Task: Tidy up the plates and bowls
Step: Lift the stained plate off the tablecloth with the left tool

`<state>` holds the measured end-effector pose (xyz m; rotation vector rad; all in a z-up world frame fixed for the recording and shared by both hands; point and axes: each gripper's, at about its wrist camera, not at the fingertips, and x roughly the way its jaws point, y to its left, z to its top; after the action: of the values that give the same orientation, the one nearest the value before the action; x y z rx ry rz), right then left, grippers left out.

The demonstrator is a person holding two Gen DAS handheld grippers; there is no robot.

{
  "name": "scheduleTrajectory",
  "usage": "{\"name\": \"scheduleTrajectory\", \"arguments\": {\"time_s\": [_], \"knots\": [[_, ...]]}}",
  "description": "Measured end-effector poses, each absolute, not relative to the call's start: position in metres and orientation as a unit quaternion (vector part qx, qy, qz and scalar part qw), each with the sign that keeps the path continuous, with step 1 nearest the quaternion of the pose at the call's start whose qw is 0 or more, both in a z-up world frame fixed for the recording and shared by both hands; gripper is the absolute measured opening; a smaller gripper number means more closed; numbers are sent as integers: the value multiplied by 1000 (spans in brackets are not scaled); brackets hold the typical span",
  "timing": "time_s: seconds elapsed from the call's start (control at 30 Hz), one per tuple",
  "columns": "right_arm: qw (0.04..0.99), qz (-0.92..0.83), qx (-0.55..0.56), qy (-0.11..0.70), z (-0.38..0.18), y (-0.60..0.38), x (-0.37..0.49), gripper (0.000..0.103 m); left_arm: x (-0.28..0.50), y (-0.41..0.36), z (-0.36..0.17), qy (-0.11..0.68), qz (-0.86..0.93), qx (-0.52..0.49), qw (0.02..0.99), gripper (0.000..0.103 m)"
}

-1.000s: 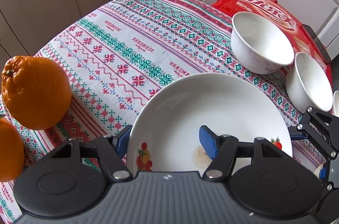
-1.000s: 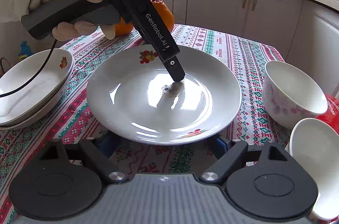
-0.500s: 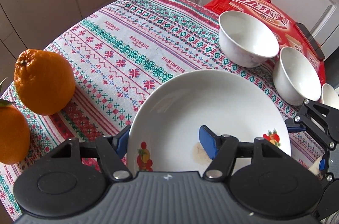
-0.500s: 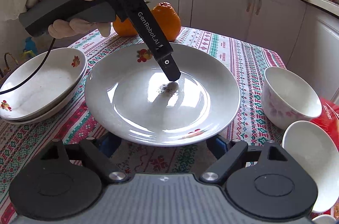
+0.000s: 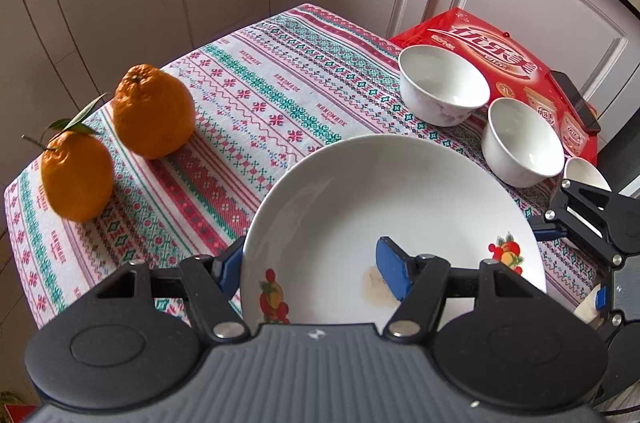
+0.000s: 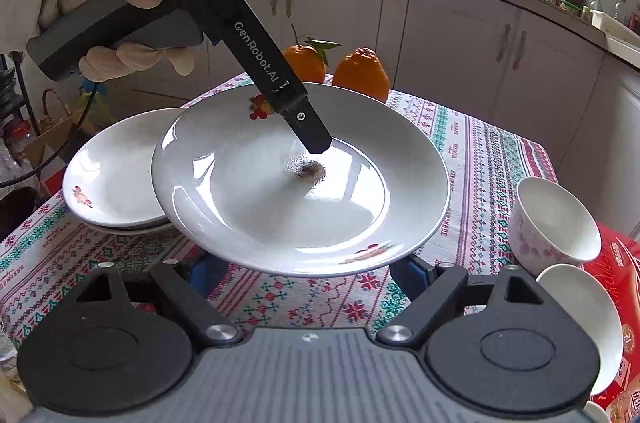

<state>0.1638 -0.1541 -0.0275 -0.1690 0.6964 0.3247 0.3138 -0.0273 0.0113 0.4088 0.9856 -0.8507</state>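
A white plate [image 5: 384,199] with fruit prints hangs tilted above the tablecloth, held by its rim. My left gripper [image 5: 310,269] is shut on it, one blue pad [image 5: 390,273] inside the dish and the other outside the rim. In the right wrist view the left gripper's upper finger [image 6: 306,127] presses into the plate [image 6: 280,207], whose left edge overlaps a stack of plates [image 6: 112,175]. My right gripper [image 6: 310,273] stands open, its fingers below the plate's near rim, gripping nothing. Two white bowls [image 5: 444,91] [image 5: 522,143] stand at the right.
Two oranges [image 5: 152,111] [image 5: 76,175] sit near the table's left edge. A red package [image 5: 488,43] with a dark phone [image 5: 576,99] on it lies behind the bowls. A third bowl [image 5: 586,175] peeks in by the right gripper [image 5: 592,219]. Cabinets surround the table.
The plate has risen off the cloth and shifted towards the stacked plates, now overlapping them. Both grippers have risen; the left one's grip is unchanged.
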Motion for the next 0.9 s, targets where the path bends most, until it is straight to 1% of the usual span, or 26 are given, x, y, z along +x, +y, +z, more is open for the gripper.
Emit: {"name": "scheduleTrajectory", "arguments": {"time_s": [0.4,0.67,0.9], "knots": [[913,219,-116,325,-15,-108,151,90,281,46,19,455,-340,147,810,66],[901,247,-136,329,-16,-81,151,90,271,84,8,462,-320,117,819,66],[892,256,-145,342,-23,-66,157,90,271,102,-4,466,-314,99,821,66]]}}
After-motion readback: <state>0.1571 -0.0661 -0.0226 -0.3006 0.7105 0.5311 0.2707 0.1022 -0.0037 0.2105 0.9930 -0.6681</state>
